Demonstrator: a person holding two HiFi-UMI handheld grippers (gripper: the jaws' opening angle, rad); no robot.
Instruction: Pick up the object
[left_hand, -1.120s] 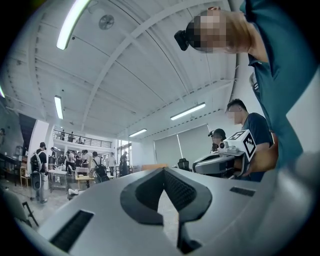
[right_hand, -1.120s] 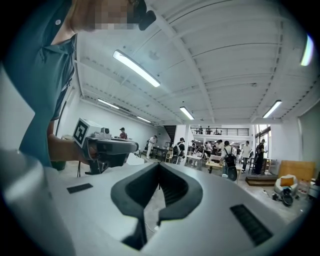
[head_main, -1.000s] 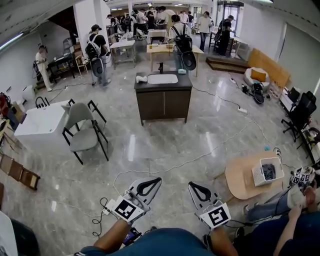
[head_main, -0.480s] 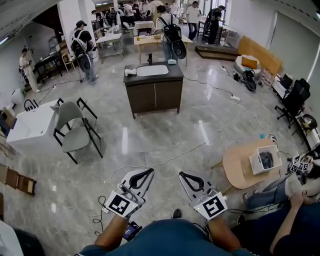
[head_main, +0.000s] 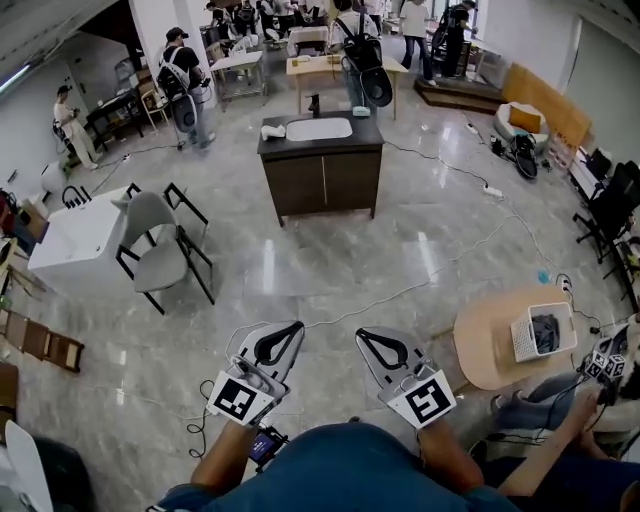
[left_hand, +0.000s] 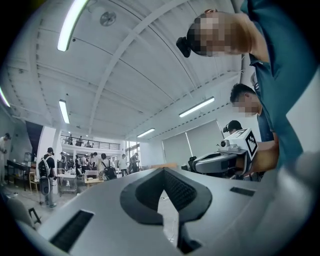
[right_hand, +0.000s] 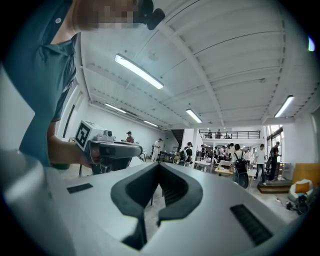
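Note:
No single object to pick up stands out. In the head view both grippers are held low over the grey marble floor, pointing level toward a dark sink cabinet (head_main: 320, 180) some way ahead. On its top lies a small white item (head_main: 272, 131). My left gripper (head_main: 295, 327) is shut with nothing between its black pads. My right gripper (head_main: 363, 336) is also shut and holds nothing. In the left gripper view the left gripper (left_hand: 161, 172) has its jaws together, with the right gripper (left_hand: 227, 155) beside it. The right gripper view shows the right gripper (right_hand: 159, 167) likewise shut, the left gripper (right_hand: 107, 147) alongside.
A grey chair (head_main: 160, 245) and a white tub (head_main: 75, 240) stand at the left. A round wooden table (head_main: 490, 350) with a white basket (head_main: 543, 333) is at the right, beside a seated person (head_main: 560, 415). A white cable (head_main: 400, 295) runs across the floor. Several people stand at the back.
The whole view has shifted with the person and both grippers moving across the floor. The cabinet looks slightly nearer. Both pairs of jaws stayed shut.

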